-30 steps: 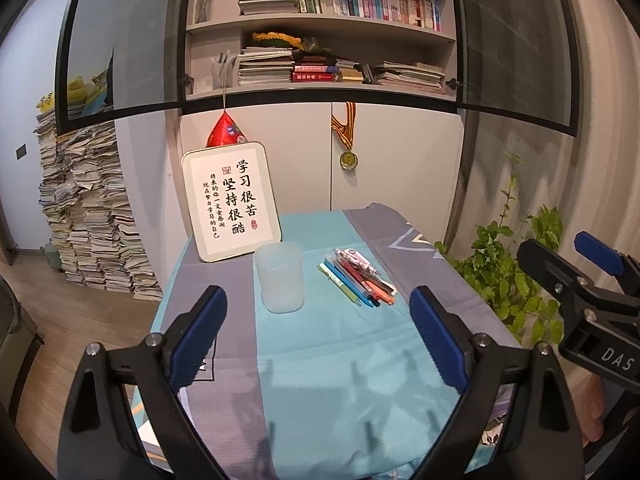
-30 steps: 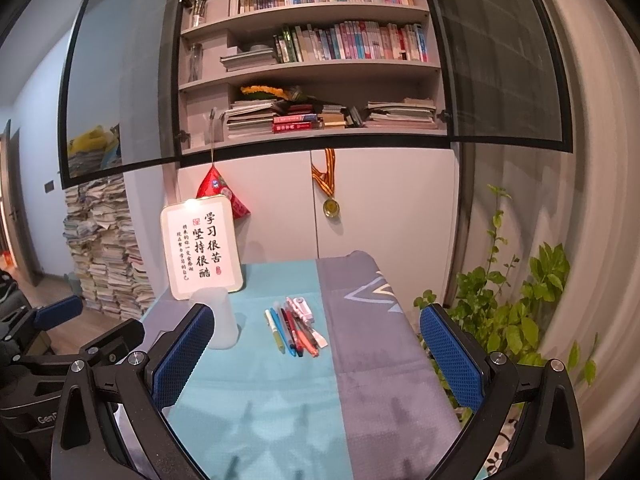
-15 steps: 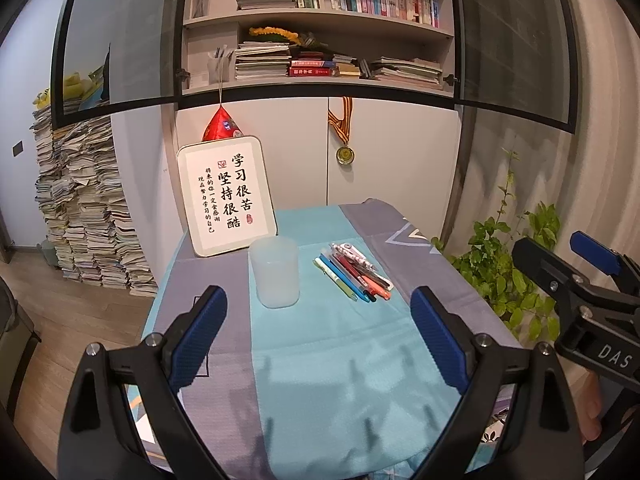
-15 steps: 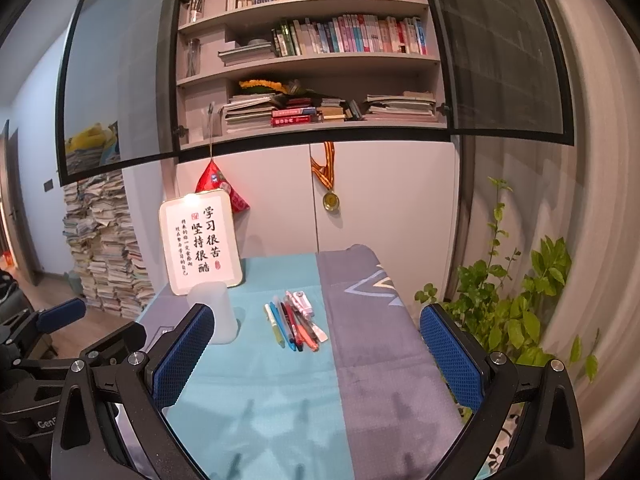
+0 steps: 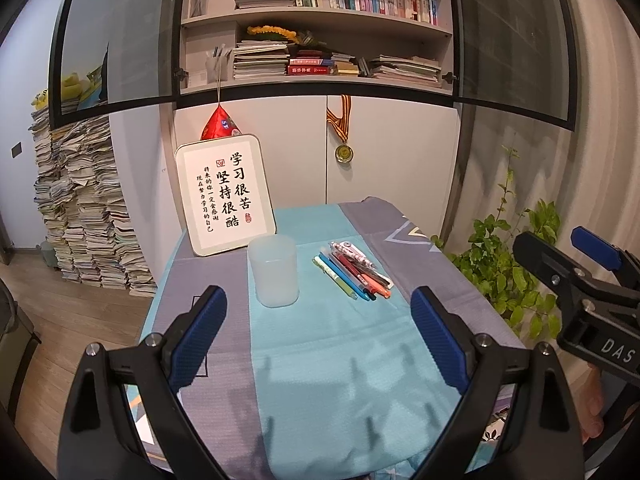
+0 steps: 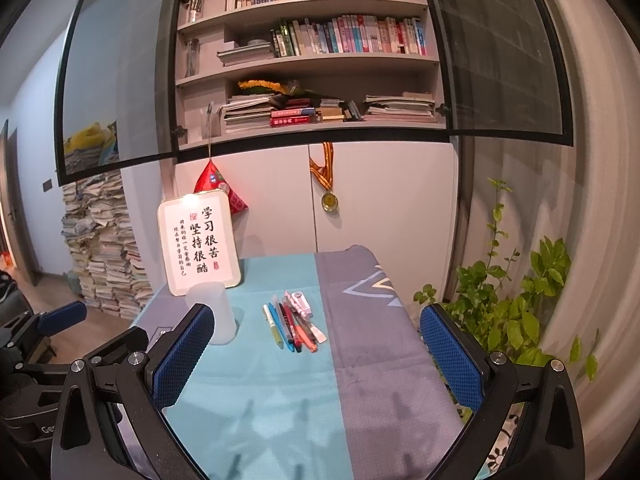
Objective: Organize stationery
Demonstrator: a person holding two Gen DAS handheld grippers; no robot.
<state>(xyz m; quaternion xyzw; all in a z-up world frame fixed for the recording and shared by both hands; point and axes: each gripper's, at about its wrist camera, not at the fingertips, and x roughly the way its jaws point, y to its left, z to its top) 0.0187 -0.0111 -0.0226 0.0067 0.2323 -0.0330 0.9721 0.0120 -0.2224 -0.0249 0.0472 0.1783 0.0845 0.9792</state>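
A row of several pens lies on the teal strip of the tablecloth, mid-table. Just left of them stands an upright frosted plastic cup, with nothing seen inside it. My left gripper is open and holds nothing, hovering over the near half of the table, well short of the cup. My right gripper is open too, short of the pens, with nothing between its blue pads. The right gripper also shows at the right edge of the left wrist view.
A framed calligraphy sign leans against the cabinet behind the cup. A green plant stands right of the table. Stacks of papers rise at the left. The cloth-covered table is narrow, with its edges close on both sides.
Both wrist views have shifted slightly, and the cup and pens sit a little lower and nearer in frame. Both grippers stay open.
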